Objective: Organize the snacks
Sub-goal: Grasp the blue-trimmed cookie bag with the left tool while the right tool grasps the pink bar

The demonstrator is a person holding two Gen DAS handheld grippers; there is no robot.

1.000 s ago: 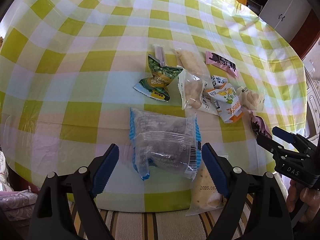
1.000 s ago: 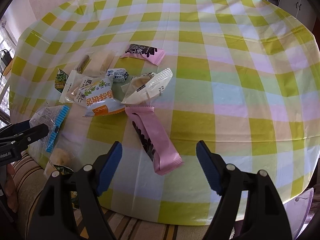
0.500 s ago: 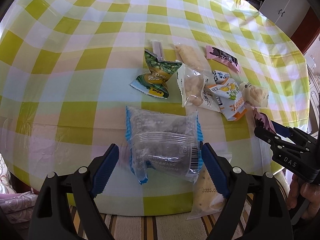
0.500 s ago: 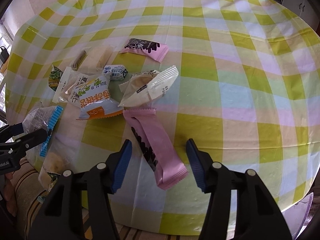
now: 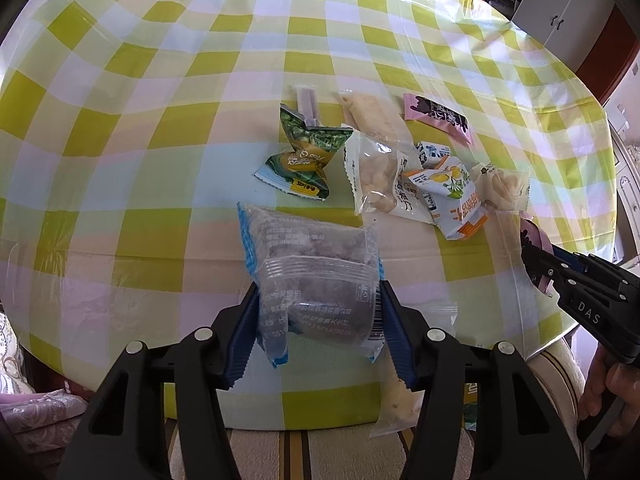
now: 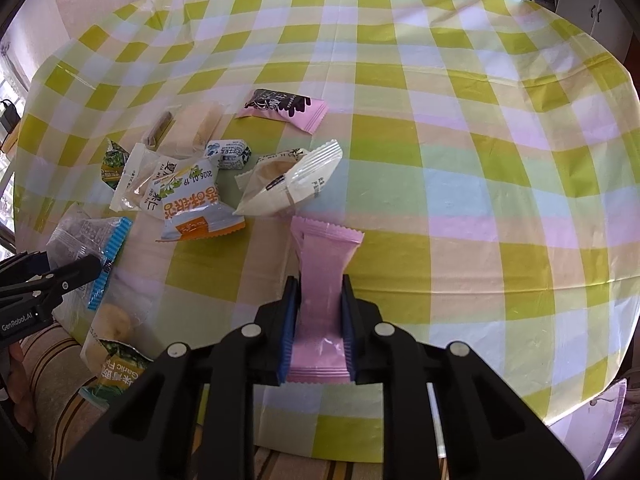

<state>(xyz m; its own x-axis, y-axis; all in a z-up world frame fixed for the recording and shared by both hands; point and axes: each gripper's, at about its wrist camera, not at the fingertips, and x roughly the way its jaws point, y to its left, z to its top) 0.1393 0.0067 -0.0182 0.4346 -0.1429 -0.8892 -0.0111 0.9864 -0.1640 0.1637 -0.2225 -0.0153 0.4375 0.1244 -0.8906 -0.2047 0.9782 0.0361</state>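
The left gripper pinches a clear blue-edged plastic bag of dark snacks at the near edge of the yellow-green checked tablecloth.

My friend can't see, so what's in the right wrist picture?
The right gripper pinches a pink packet above a checked tablecloth. More snacks lie in a heap to the left.

Both claws, wide open a second ago, are now closed on packets. The left claw clamps the clear blue-edged bag at its near end. The right claw pinches the plain pink wrapper, now turned lengthwise between the pads.
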